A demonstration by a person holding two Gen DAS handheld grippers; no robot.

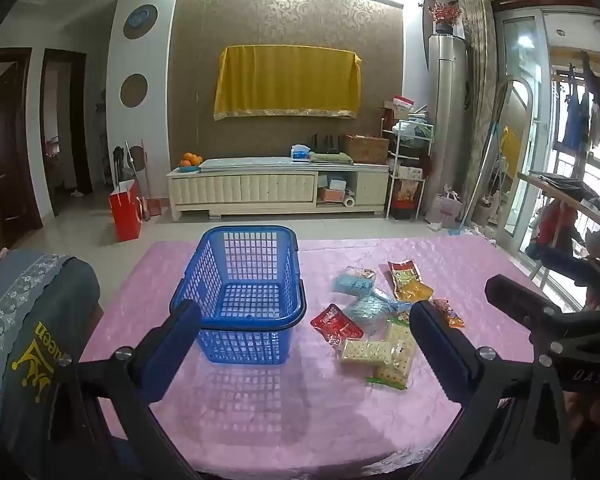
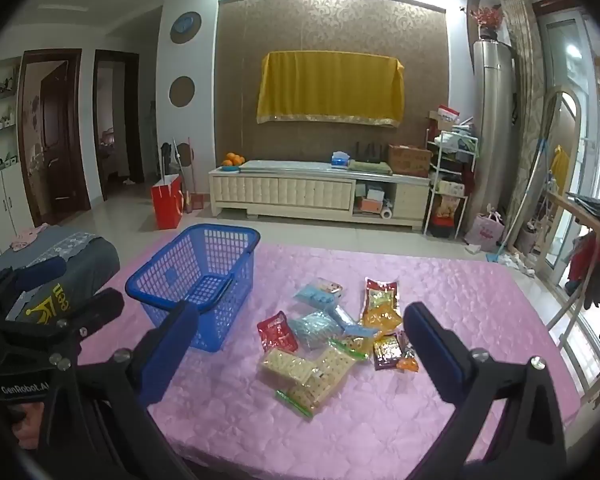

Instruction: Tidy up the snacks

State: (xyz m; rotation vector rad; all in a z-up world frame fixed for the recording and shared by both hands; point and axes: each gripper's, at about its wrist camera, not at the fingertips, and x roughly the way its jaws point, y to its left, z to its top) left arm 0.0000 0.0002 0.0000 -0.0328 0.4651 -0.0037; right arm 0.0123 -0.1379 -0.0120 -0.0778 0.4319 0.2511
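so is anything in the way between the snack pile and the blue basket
Nothing visible. Bare pink tablecloth lies between the snack packets and the blue basket, which looks empty. Both grippers are open and hold nothing.

Empty blue basket (image 1: 244,292) — snack packets (image 1: 374,332) beside

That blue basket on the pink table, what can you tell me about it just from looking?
The blue basket looks like rigid plastic, rectangular, with open grid walls and floor and a solid rolled rim; its handle lies folded down along the rim. It stands upright and empty on the pink tablecloth, left of the heap of snack packets, apart from them. Nothing touches it but the cloth; both grippers are clear of it.
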